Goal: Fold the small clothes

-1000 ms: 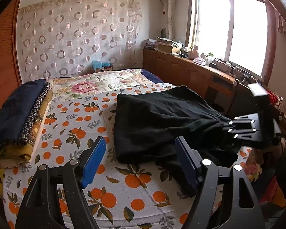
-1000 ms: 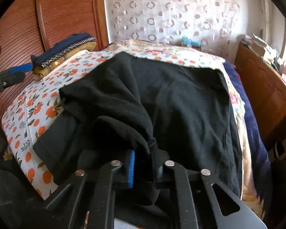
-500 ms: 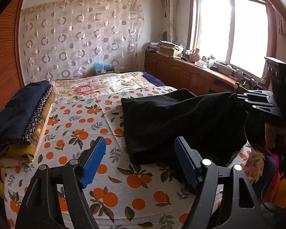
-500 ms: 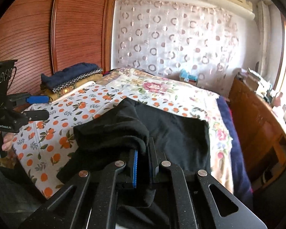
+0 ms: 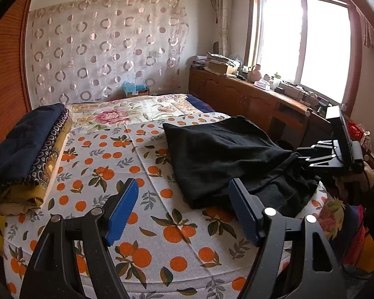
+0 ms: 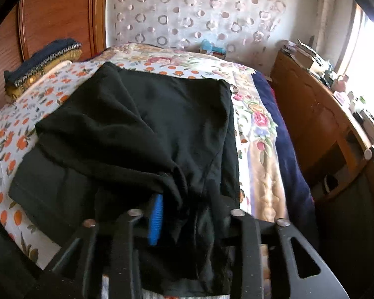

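Note:
A black garment (image 5: 224, 154) lies on the orange-print bed sheet (image 5: 127, 159), its near part bunched and folded over. My left gripper (image 5: 184, 208) is open and empty, hovering over the sheet just left of the garment's near corner. My right gripper (image 6: 179, 214) has its jaws a little apart with the bunched black garment (image 6: 147, 124) draped between and over them. One blue pad (image 6: 155, 220) shows; the other is hidden by cloth. The right gripper (image 5: 309, 158) also shows in the left wrist view at the garment's right edge.
A stack of folded clothes (image 5: 25, 149) sits at the bed's left side against the wooden wardrobe (image 5: 5, 74). A floral quilt (image 5: 127, 112) covers the bed's far end. A wooden cabinet (image 5: 249, 99) with clutter runs under the window on the right.
The right gripper, raised with the cloth half a second ago, has come back down toward the bed, and its jaws now stand wider. The left gripper has stayed open and nearly still.

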Motion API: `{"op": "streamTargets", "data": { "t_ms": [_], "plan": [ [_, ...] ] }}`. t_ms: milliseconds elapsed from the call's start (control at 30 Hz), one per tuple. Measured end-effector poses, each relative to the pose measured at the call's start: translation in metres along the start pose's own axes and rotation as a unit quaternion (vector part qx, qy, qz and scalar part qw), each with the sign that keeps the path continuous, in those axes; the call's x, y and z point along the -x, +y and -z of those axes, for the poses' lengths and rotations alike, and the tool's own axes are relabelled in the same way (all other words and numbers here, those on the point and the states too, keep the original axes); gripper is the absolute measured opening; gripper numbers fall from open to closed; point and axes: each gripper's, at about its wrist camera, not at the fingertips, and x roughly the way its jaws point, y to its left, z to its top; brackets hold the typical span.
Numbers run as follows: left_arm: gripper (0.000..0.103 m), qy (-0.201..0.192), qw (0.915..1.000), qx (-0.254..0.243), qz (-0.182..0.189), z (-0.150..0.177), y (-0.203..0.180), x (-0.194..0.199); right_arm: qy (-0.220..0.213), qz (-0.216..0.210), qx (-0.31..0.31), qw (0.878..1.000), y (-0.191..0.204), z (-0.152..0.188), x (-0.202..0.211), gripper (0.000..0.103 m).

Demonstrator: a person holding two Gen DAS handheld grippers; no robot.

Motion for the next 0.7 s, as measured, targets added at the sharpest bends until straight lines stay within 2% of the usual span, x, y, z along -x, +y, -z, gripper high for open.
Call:
{"op": "streamTargets", "data": {
  "t_ms": [167, 300, 467, 700],
  "plan": [
    [0.076, -0.005, 1.0, 0.002, -0.002, -0.001, 0.002, 0.004, -0.038, -0.006, 0.001, 0.999, 0.009, -0.011, 0.02, 0.054],
    [0.076, -0.012, 0.9999, 0.003, -0.007, -0.002, 0.007, 0.009, -0.058, -0.043, 0.02, 0.997, 0.034, -0.022, 0.027, 0.057],
    [0.076, -0.021, 0.9996, 0.009, -0.017, -0.004, 0.018, 0.015, -0.059, -0.091, 0.068, 0.992, 0.089, -0.037, 0.009, 0.058],
    [0.076, -0.025, 0.9989, 0.021, -0.033, -0.003, 0.035, 0.022, -0.034, -0.153, 0.12, 0.98, 0.155, -0.056, -0.021, 0.058]
  ]
}}
